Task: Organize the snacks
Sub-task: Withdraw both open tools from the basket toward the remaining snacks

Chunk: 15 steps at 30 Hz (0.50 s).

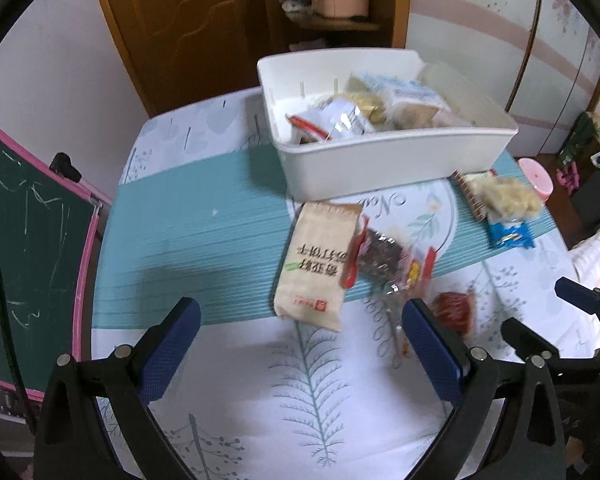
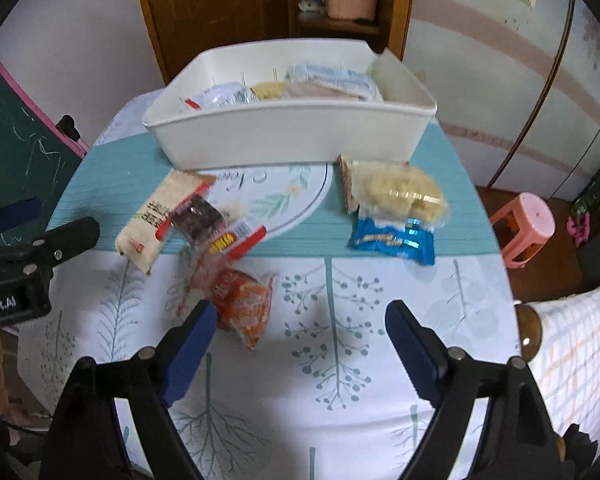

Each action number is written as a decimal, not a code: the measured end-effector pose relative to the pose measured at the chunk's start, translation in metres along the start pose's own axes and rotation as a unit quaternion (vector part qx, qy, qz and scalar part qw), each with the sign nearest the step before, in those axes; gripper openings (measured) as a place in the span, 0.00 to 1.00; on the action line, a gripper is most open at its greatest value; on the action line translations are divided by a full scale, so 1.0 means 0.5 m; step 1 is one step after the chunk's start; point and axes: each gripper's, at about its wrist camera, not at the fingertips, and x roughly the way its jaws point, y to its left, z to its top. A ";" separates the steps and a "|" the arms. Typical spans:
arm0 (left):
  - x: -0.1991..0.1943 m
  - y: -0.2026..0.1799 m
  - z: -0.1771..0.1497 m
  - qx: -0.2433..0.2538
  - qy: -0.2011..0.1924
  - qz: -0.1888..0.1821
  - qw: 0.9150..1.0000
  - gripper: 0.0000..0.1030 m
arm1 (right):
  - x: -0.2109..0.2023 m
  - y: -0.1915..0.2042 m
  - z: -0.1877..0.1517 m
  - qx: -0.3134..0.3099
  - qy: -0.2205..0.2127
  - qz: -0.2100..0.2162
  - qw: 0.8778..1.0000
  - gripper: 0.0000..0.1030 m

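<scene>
A white bin [image 1: 396, 160] [image 2: 284, 136] with several snack packs inside stands at the table's far side. On the cloth in front lie a beige cracker pack [image 1: 316, 264] [image 2: 156, 216], a clear pack of dark snacks with red ends [image 1: 384, 258] [image 2: 204, 220], an orange-red pack [image 1: 454, 310] [image 2: 242, 304], a pale yellow pack [image 1: 504, 196] [image 2: 396, 192] and a blue pack [image 1: 510, 234] [image 2: 392, 240]. My left gripper [image 1: 300, 320] is open and empty, just short of the beige pack. My right gripper [image 2: 300, 320] is open and empty, with the orange-red pack by its left finger.
A green chalkboard with a pink frame [image 1: 32, 240] stands left of the table. A pink stool [image 2: 528, 228] stands to the right, near a checked cloth [image 2: 580, 344]. A wooden door [image 1: 188, 20] is behind the table.
</scene>
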 end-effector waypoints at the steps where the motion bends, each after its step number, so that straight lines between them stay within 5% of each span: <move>1: 0.008 0.003 -0.001 -0.001 0.004 0.002 1.000 0.97 | 0.006 -0.002 -0.001 0.003 0.005 0.004 1.000 0.84; 15: 0.129 0.033 0.005 -0.012 0.071 -0.003 0.997 0.97 | 0.097 0.020 -0.010 -0.006 0.068 0.070 0.995 0.84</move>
